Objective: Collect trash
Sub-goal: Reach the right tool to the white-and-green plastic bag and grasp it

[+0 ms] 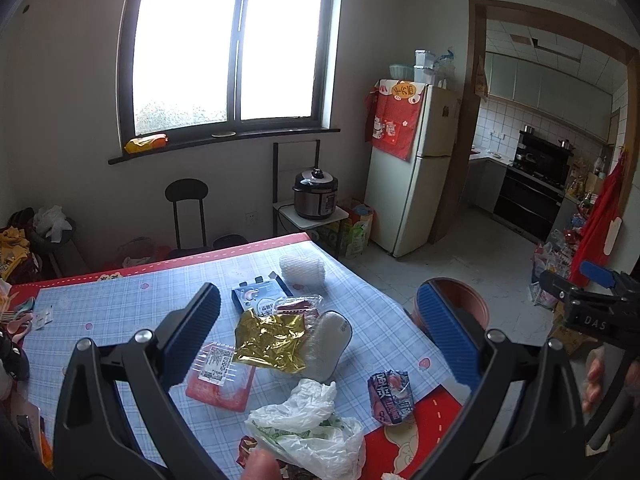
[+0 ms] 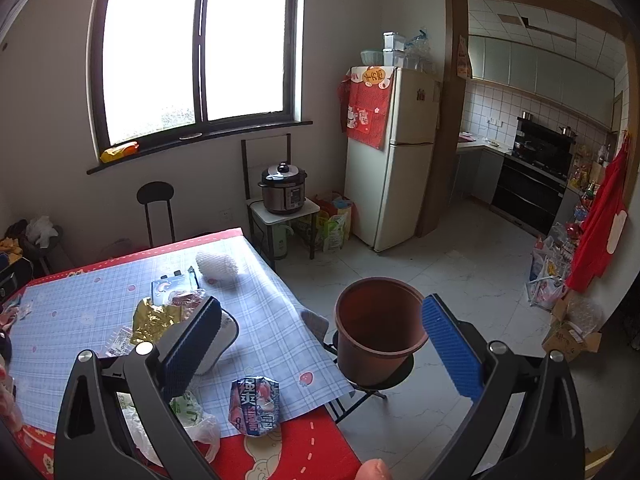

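Observation:
Trash lies on the blue checked tablecloth (image 1: 120, 304): a gold foil wrapper (image 1: 269, 339), a white plastic bag (image 1: 308, 428), a crumpled blue-and-pink snack packet (image 1: 390, 396), a red packet with a label (image 1: 220, 376), a white foam net (image 1: 302, 270), a grey-white pouch (image 1: 328, 344) and a dark carton (image 1: 260, 292). My left gripper (image 1: 320, 336) is open above the pile, holding nothing. My right gripper (image 2: 324, 348) is open and empty between the table edge and a brown bin (image 2: 378, 328) on a stool. The snack packet (image 2: 256, 404) lies below it.
A fridge (image 2: 392, 152) stands at the back right beside the kitchen doorway. A rice cooker (image 2: 285, 194) sits on a small stand. A black chair (image 1: 188, 212) stands behind the table. Bags and boxes (image 2: 568, 320) crowd the right floor. Clutter lies at the table's left edge (image 1: 16, 320).

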